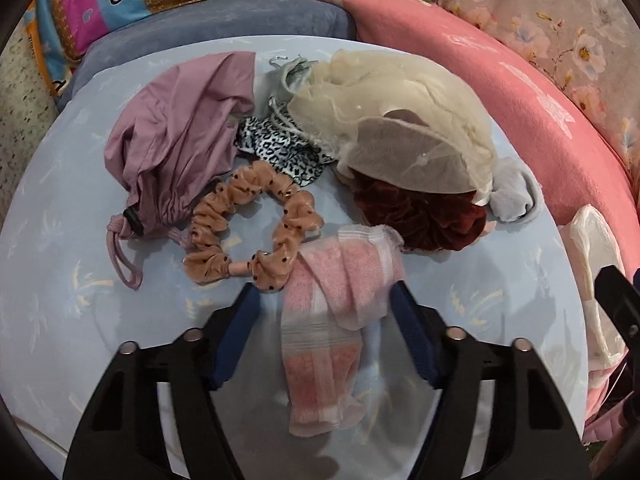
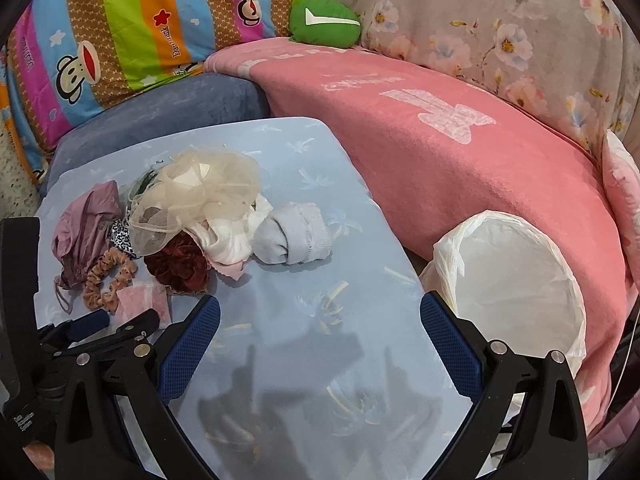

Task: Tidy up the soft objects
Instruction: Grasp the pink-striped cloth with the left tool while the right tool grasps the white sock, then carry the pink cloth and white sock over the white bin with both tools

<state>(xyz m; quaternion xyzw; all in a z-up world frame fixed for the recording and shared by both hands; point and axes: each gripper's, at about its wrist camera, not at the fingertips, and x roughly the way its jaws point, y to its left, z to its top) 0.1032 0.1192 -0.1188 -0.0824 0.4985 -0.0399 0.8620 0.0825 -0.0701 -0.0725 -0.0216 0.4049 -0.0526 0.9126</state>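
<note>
A pile of soft items lies on the light blue table (image 2: 304,360). It holds a mauve drawstring pouch (image 1: 176,140), a leopard-print cloth (image 1: 280,148), a tan dotted scrunchie (image 1: 248,224), a dark red velvet scrunchie (image 1: 420,212), a cream mesh piece (image 1: 400,112) and a rolled grey sock (image 2: 292,240). My left gripper (image 1: 325,294) is open, its fingers straddling a pink-and-white knit cloth (image 1: 332,280) without pinching it. My right gripper (image 2: 320,306) stands open over bare table, nearer than the pile. The left gripper (image 2: 122,318) also shows in the right wrist view, low on the left.
A white-lined round bin (image 2: 516,280) stands off the table's right edge. A pink blanket (image 2: 440,140) curves behind the table, with a blue-grey cushion (image 2: 172,108), a striped cartoon quilt (image 2: 120,24), a green plush (image 2: 324,20) and floral fabric (image 2: 500,28) beyond.
</note>
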